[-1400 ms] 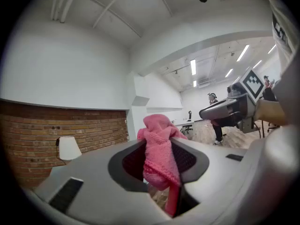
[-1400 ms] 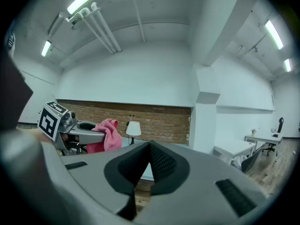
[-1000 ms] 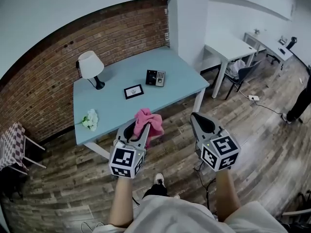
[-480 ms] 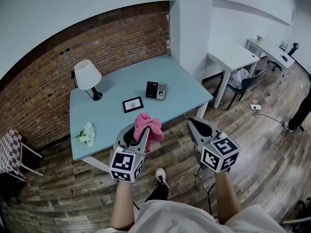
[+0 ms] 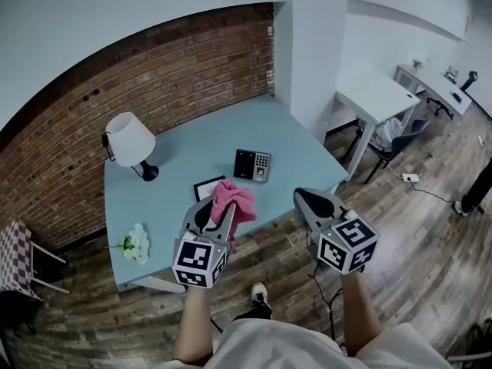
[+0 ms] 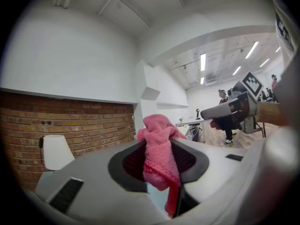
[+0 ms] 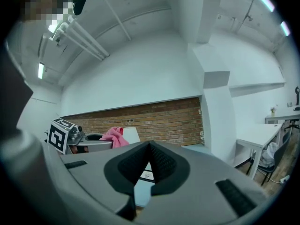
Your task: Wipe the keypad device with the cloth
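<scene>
Advanced toward the blue table (image 5: pixel 192 144) since one second ago. Left gripper (image 5: pixel 217 212) clenched on pink cloth (image 5: pixel 233 198) over near table edge. Right gripper (image 5: pixel 311 202) closed, empty, right of it. Keypad device (image 5: pixel 252 164) flat mid-table, just beyond cloth.

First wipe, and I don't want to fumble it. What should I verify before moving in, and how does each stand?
1. Grip on pink cloth by left gripper: ok.
2. Empty right gripper, jaws together: ok.
3. View of keypad device on blue table, uncovered: ok.
4. Contact of cloth with keypad device: not ok, short of it.
5. Fixing of keypad device to table: cannot tell.
</scene>
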Motion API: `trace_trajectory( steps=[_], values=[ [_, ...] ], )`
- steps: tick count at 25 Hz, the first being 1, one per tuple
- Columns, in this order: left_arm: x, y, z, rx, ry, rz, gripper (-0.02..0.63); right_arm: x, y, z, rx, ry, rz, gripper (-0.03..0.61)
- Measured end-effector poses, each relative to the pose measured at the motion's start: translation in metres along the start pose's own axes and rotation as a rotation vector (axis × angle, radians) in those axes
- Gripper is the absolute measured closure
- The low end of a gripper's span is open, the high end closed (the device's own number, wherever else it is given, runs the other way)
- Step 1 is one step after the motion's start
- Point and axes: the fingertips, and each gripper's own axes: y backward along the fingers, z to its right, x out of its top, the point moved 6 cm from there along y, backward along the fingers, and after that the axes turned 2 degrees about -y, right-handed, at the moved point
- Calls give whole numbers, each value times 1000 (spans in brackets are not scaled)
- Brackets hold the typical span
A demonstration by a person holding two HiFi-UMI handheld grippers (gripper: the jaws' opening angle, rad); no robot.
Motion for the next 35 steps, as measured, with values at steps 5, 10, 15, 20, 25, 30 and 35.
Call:
trace_trajectory(
  steps=[5, 10, 15, 20, 25, 30, 35],
  values=[
    [-13, -40, -32, -14, 12, -16, 465, -1, -41, 21, 20, -26, -12, 581],
    [-26, -74, -61, -25, 21, -35, 465, -3, -79, 37, 54, -29, -61, 581],
    [-34, -100, -83, -42, 11, -49, 465, -6, -109, 54, 39, -40, -72, 581],
    [-43, -122, -101, -38, 23, -64, 465, -12, -140, 61, 48, -35, -134, 580],
    [-55, -146, -113, -40, 34, -89, 465, -10, -165, 74, 67, -54, -113, 580],
    [-72, -172, -125, -27, 42, -115, 465, -15, -189, 91, 106, -60, -100, 580],
    [-90, -203, -135, 2, 58, -150, 465, -31, -219, 122, 112, -52, -150, 580]
  ],
)
